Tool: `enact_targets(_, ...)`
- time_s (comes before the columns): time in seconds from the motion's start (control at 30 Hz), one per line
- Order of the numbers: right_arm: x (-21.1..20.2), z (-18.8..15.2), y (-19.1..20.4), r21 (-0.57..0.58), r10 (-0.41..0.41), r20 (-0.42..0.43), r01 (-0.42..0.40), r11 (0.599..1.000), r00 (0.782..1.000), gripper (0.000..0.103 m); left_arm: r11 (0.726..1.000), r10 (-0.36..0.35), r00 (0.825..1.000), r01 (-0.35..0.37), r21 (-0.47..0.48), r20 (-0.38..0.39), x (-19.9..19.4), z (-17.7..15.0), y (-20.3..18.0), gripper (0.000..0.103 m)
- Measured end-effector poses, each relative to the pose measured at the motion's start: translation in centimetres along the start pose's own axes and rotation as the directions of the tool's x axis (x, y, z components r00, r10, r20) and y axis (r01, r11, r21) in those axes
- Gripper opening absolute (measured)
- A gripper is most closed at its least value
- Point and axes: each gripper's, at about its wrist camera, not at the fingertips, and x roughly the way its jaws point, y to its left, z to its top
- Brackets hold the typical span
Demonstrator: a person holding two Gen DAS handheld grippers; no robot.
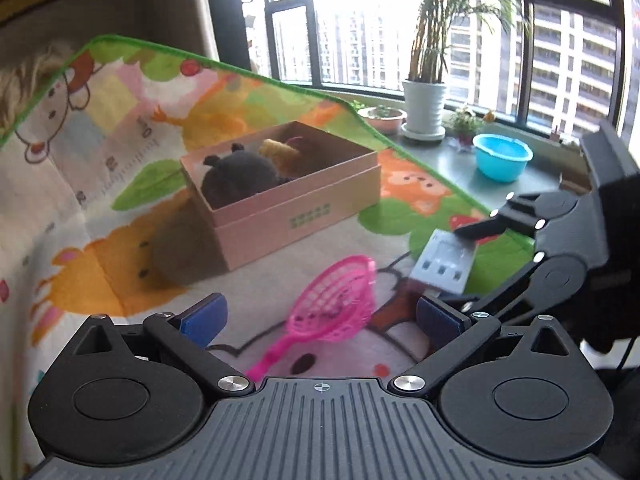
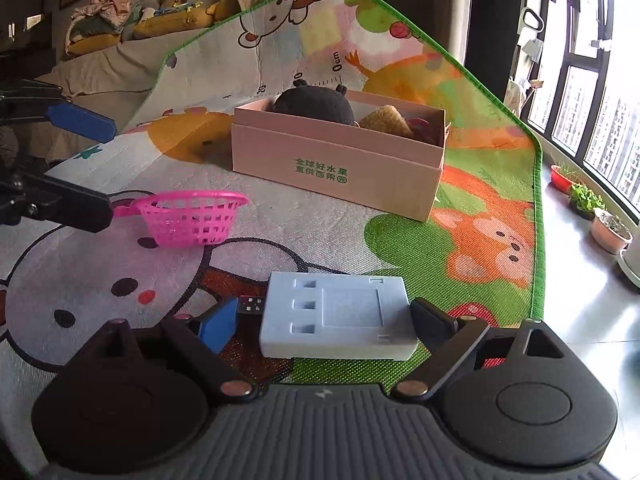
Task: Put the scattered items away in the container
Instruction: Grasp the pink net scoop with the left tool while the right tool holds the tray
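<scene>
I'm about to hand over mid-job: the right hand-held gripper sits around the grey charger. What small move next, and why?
Probably close the right hand-held gripper on the grey charger. The charger lies flat on the mat between the two fingers, whose pads look just short of its ends. The pink box beyond already holds plush toys, so once gripped it can go there.

One pink box [image 2: 340, 168], two plush toys [image 2: 314, 106], one pink strainer [image 2: 188, 218], one grey charger [image 2: 336, 316].
</scene>
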Motion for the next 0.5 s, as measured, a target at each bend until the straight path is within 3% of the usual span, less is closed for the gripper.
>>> enact_targets(0.13,0.0,0.0,0.0,0.001,0.0,-0.003,0.0,1.0,1.0,0.091,0.999,0.027,0.998,-0.025,0.048,-0.052,1.1,-0.8,1.3,0.103)
enact_targets(0.33,0.0,0.0,0.1,0.001,0.002,-0.006,-0.002,1.0,1.0,0.091,0.994,-0.094,0.991,0.1,0.049,-0.098,4.3,-1.0,1.0,0.103)
enact_targets(0.5,0.1,0.0,0.0,0.002,0.003,-0.006,-0.003,1.0,1.0,0.091,0.993,-0.112,0.987,0.117,0.033,-0.111,7.1,-0.8,-0.1,0.103)
